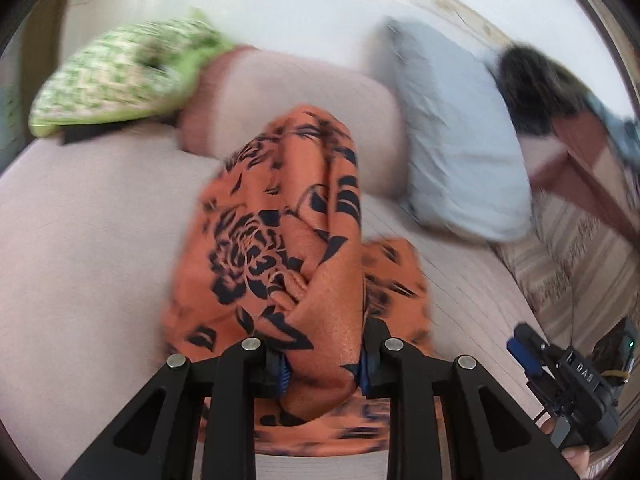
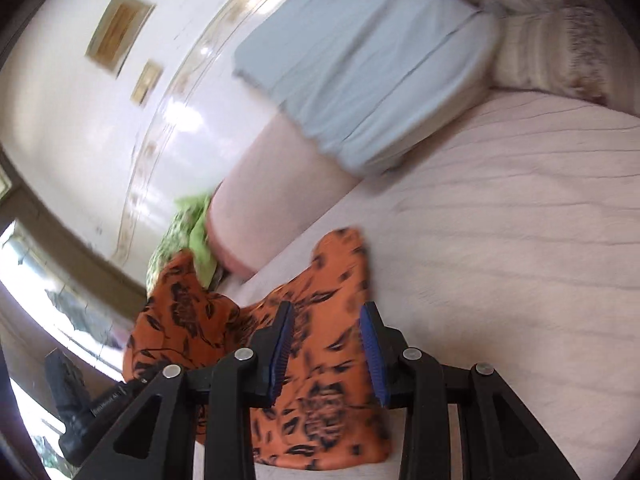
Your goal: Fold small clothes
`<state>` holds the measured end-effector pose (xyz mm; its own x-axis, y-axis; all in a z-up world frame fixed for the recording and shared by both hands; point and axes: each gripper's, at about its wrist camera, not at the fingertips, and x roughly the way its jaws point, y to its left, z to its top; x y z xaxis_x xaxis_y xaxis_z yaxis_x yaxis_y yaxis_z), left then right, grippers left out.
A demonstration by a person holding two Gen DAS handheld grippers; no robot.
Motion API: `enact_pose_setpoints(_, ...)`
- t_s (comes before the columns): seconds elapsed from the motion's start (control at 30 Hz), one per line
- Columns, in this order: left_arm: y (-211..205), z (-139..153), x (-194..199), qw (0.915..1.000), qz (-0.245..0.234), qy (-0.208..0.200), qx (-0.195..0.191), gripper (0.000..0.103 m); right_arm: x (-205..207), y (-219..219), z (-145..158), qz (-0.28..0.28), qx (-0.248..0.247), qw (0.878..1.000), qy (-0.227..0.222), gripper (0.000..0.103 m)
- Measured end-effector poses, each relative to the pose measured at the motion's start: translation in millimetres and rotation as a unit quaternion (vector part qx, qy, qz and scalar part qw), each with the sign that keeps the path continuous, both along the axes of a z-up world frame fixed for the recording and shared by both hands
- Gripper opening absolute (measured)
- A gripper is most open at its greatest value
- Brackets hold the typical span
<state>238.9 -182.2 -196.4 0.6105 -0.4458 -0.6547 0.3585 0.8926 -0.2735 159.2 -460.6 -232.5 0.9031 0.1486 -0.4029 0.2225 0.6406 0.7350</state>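
While the left wrist view blurs, the left hand-held gripper (image 1: 322,368) pinches a bunched fold of the orange floral garment (image 1: 280,248), which rises above the pale pink bed (image 1: 80,240) toward a light blue pillow (image 1: 460,160) and a green patterned pillow (image 1: 116,76). Over on the right wrist view, the right hand-held gripper (image 2: 326,354) is spread, blue pads (image 2: 372,356) apart with the garment (image 2: 320,408) lying on the bed (image 2: 520,240) beneath them.

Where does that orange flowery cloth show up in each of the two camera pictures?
Left wrist view: the orange cloth hangs in the centre, clamped in the left gripper.
Right wrist view: it lies bottom centre, between the open fingers of the right gripper.
Shared landmark: the pale blue pillow.
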Motion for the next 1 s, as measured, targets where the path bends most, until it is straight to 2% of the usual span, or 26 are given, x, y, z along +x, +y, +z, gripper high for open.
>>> enact_pose_setpoints(0.1, -62.4, -36.6, -11.0, 0.9985, -0.046, 0.028, 0.013, 0.026, -11.8, -25.4, -7.5, -0.017, 0.016, 1.000, 0.007, 0.038)
enact_pose_setpoints(0.2, -99.2, -75.2, -19.2, 0.9933, -0.070, 0.050, 0.076, 0.027, -11.0, -37.8, -12.4, -0.022, 0.028, 0.999, 0.017, 0.038)
enact_pose_setpoints(0.27, -92.1, -69.1, -25.1, 0.9944, -0.084, 0.033, 0.055, 0.038, -4.7, -39.9, -15.0, -0.011, 0.035, 0.999, 0.030, 0.038)
enact_pose_setpoints(0.33, -80.4, -54.3, -24.0, 0.9907, -0.122, 0.054, 0.028, 0.062, 1.5, -38.5, -17.4, 0.003, 0.042, 0.998, 0.037, 0.038)
enact_pose_setpoints(0.4, -66.1, -37.0, -26.4, 0.9877, -0.146, 0.055, 0.013, 0.064, 10.4, -29.3, -15.5, 0.019, 0.039, 0.998, 0.042, 0.038)
enact_pose_setpoints(0.43, -53.7, -25.1, -30.2, 0.9878, -0.151, 0.036, 0.013, 0.064, 8.3, -24.1, -16.3, 0.024, 0.034, 0.998, 0.041, 0.047)
enact_pose_setpoints(0.47, -43.3, -17.2, -32.5, 0.9888, -0.147, 0.018, 0.018, 0.066, 10.8, -17.2, -12.0, 0.030, 0.029, 0.999, 0.033, 0.053)
enact_pose_setpoints(0.5, -30.3, -9.6, -34.9, 0.9902, -0.138, -0.001, 0.023, 0.071, 11.3, -10.1, -9.1, 0.036, 0.023, 0.999, 0.026, 0.055)
enact_pose_setpoints(0.53, -12.3, -3.9, -32.9, 0.9926, -0.117, -0.019, 0.029, 0.075, 12.0, -2.4, -3.9, 0.046, 0.016, 0.999, 0.016, 0.055)
enact_pose_setpoints(0.6, 16.6, -0.8, -25.5, 0.9955, -0.071, -0.038, 0.050, 0.075, 16.3, 15.0, 9.0, 0.065, -0.001, 0.998, -0.007, 0.055)
enact_pose_setpoints(0.73, 57.0, -19.6, 0.9, 0.9915, 0.013, -0.021, 0.128, 0.075, 29.3, 63.1, 29.5, 0.121, -0.049, 0.990, -0.044, 0.054)
enact_pose_setpoints(0.8, 69.9, -30.3, 12.6, 0.9916, 0.027, -0.001, 0.127, 0.075, 37.5, 87.4, 32.7, 0.154, -0.069, 0.985, -0.043, 0.054)
enact_pose_setpoints(0.9, 77.2, -48.6, 19.7, 0.9885, 0.027, 0.025, 0.146, 0.075, 50.2, 115.2, 24.9, 0.186, -0.098, 0.978, -0.011, 0.052)
enact_pose_setpoints(0.97, 73.4, -57.6, 17.6, 0.9861, 0.014, 0.020, 0.164, 0.075, 60.5, 122.3, 8.7, 0.187, -0.122, 0.973, 0.053, 0.050)
enact_pose_setpoints(1.0, 72.2, -59.6, 14.4, 0.9858, 0.006, 0.009, 0.167, 0.075, 65.5, 122.2, -2.8, 0.182, -0.130, 0.970, 0.096, 0.043)
